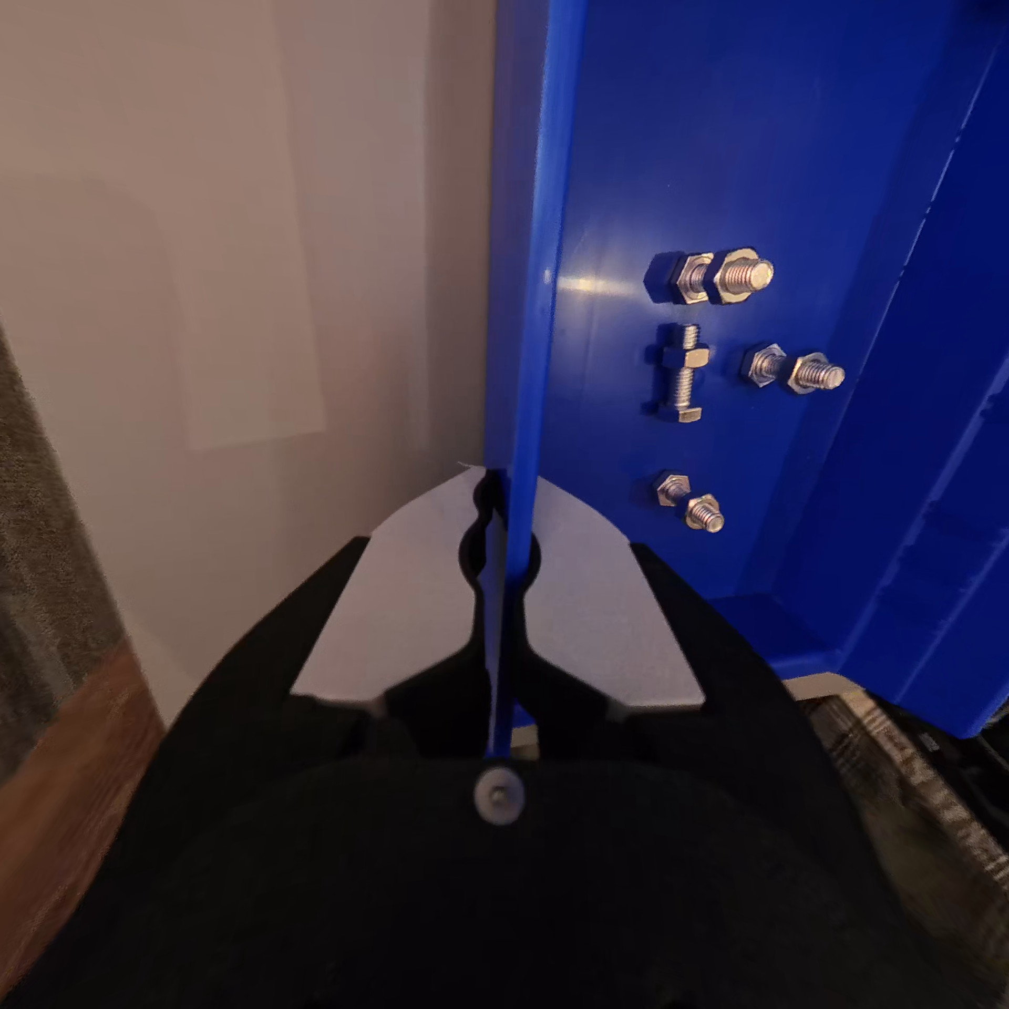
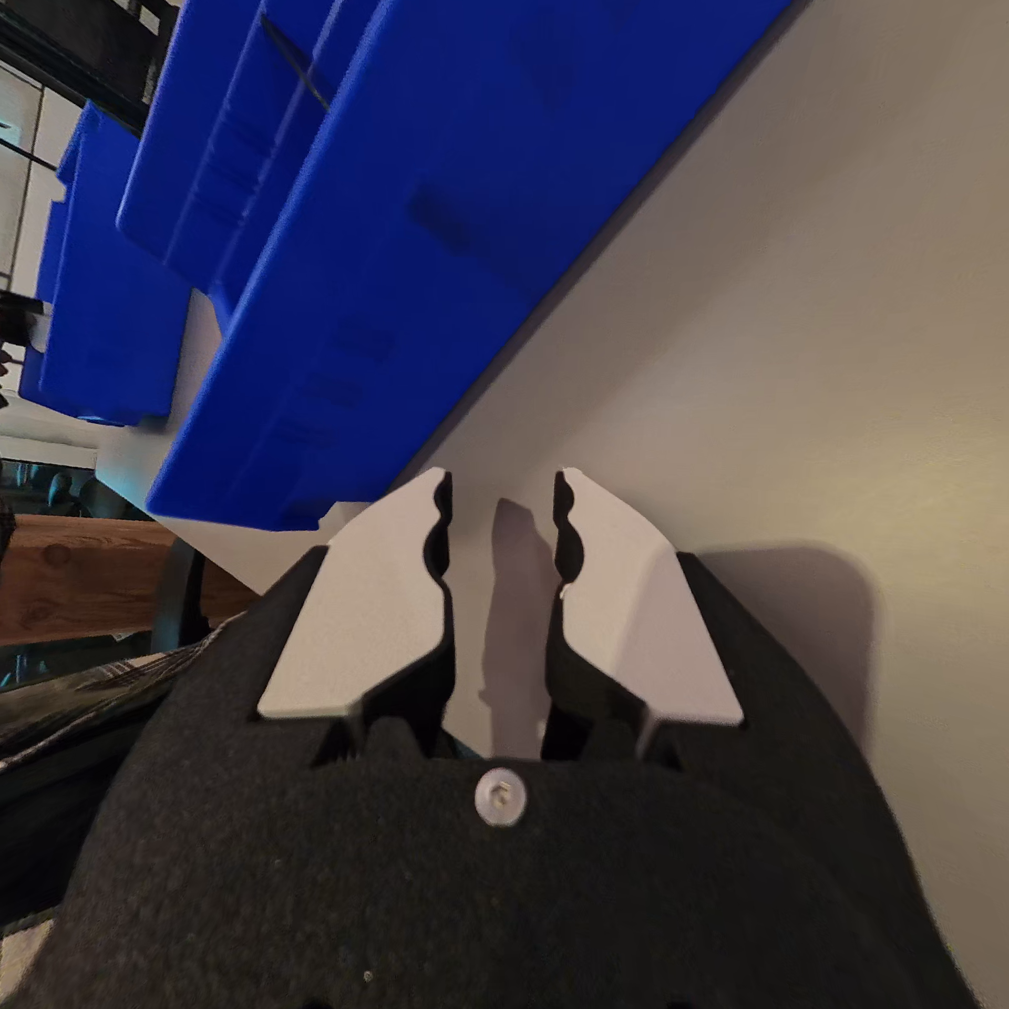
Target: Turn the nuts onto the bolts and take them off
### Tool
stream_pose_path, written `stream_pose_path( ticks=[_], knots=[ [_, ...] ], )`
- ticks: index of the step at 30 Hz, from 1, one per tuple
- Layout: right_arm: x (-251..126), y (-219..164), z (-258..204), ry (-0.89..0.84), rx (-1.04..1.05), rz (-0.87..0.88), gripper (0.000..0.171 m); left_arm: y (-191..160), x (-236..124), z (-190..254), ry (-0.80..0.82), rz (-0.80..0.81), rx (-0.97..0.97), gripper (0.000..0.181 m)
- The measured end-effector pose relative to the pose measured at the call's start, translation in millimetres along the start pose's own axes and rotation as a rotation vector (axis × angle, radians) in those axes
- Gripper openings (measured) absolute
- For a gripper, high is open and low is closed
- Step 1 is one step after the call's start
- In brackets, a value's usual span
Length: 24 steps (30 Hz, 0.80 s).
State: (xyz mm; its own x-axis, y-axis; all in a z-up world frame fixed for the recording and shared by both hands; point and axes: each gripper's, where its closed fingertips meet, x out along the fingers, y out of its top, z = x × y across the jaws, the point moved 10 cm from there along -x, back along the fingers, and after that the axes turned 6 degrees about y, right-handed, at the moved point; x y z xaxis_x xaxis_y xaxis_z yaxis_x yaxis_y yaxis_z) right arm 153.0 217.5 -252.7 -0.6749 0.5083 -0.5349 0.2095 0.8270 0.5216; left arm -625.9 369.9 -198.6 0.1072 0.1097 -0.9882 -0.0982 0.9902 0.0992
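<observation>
My left gripper [image 1: 505, 491] is shut on the thin wall of a blue plastic bin [image 1: 710, 164]. Inside the bin lie several silver bolts with nuts on them: a large one [image 1: 720, 281], a small one lying crosswise [image 1: 688, 371], one further right [image 1: 797, 371] and one nearest me [image 1: 693, 502]. My right gripper [image 2: 503, 486] is open and empty, hovering over the white table [image 2: 764, 382] beside the outer wall of the blue bin [image 2: 382, 245]. No bolt or nut shows in the right wrist view.
More blue bins [image 2: 109, 284] stand behind the first one. The white table [image 1: 218, 273] spreads left of the bin. A wooden surface [image 2: 82, 568] and a patterned cloth [image 2: 98, 688] lie beyond the table edge. The grippers' ends are close to 70 cm from one another.
</observation>
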Motion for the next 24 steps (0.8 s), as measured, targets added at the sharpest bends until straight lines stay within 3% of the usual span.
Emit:
stream_pose_path(
  ticks=[13, 24],
  knots=[
    [15.2, 9.9, -5.0, -0.022, 0.024, -0.041, 0.035, 5.0, -11.1, -93.3, 0.001, 0.027, -0.073, 0.005],
    [27.4, 18.4, -17.2, -0.039, 0.011, -0.067, 0.035, 16.1, -12.6, -117.0, -0.007, 0.04, -0.05, 0.005]
  ],
)
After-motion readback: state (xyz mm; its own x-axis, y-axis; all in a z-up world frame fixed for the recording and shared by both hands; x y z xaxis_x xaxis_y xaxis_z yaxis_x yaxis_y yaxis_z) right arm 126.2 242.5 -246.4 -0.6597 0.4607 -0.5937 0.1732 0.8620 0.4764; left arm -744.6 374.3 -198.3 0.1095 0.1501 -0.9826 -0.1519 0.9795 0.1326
